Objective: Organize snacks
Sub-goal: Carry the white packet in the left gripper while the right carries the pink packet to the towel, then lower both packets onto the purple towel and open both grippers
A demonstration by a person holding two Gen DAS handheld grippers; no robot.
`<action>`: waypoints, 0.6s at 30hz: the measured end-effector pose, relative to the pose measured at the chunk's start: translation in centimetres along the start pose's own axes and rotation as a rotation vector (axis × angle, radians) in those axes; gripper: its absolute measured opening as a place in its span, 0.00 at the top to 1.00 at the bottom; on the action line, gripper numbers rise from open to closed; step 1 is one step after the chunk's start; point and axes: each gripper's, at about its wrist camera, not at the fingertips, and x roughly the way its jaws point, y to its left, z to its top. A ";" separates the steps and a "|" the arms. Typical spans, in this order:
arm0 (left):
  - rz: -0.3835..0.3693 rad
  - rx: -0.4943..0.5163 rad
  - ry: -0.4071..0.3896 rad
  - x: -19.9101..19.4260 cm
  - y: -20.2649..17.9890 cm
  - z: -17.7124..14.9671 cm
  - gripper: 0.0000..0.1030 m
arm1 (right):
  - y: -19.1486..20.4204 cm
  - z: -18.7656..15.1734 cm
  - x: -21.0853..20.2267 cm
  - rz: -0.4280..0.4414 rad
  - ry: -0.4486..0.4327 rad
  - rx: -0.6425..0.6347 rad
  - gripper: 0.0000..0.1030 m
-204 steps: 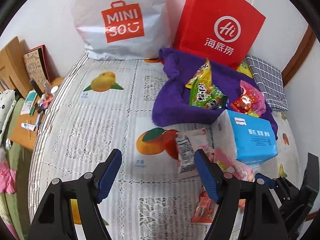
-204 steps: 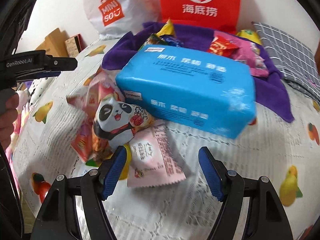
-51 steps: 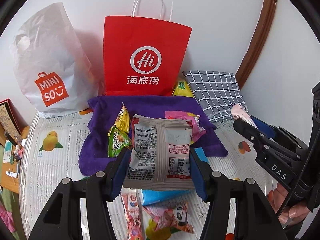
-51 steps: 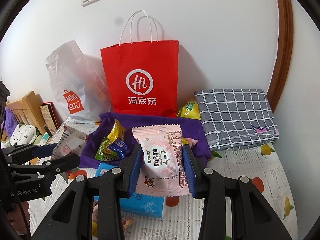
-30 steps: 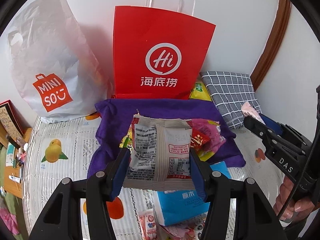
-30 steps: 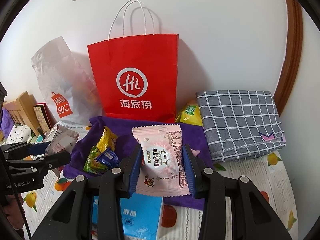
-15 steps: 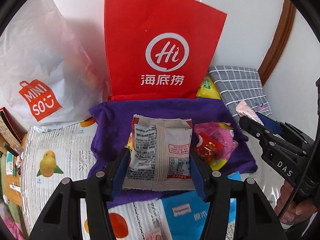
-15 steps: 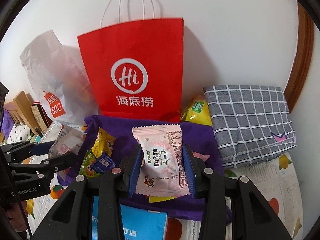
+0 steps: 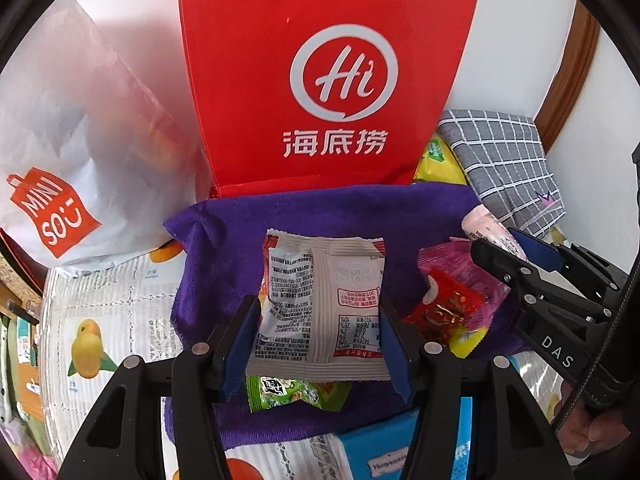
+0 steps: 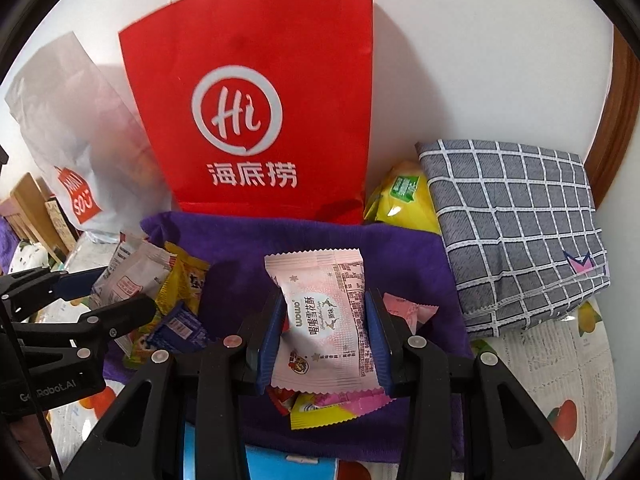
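Left gripper [image 9: 316,344]: black plastic frame, blue pads, silver screws; side printed "GenRobot.AI". Right gripper [image 10: 324,340]: same build, white "DAS" lettering, black cable along its side.

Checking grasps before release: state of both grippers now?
Left gripper: shut on white packet.
Right gripper: shut on pink packet.
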 end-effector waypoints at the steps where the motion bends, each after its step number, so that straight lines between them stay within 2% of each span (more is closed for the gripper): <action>1: 0.001 -0.002 0.004 0.2 0.1 0.0 0.46 | 0.0 0.0 0.3 -0.001 0.003 -0.003 0.61; 11: 0.024 -0.021 0.062 2.5 1.0 -0.1 0.46 | -0.2 -0.4 2.3 -0.027 0.045 -0.013 0.61; 18: 0.022 -0.038 0.074 2.8 1.5 -0.5 0.45 | -0.2 -0.5 2.6 -0.037 0.047 -0.023 0.60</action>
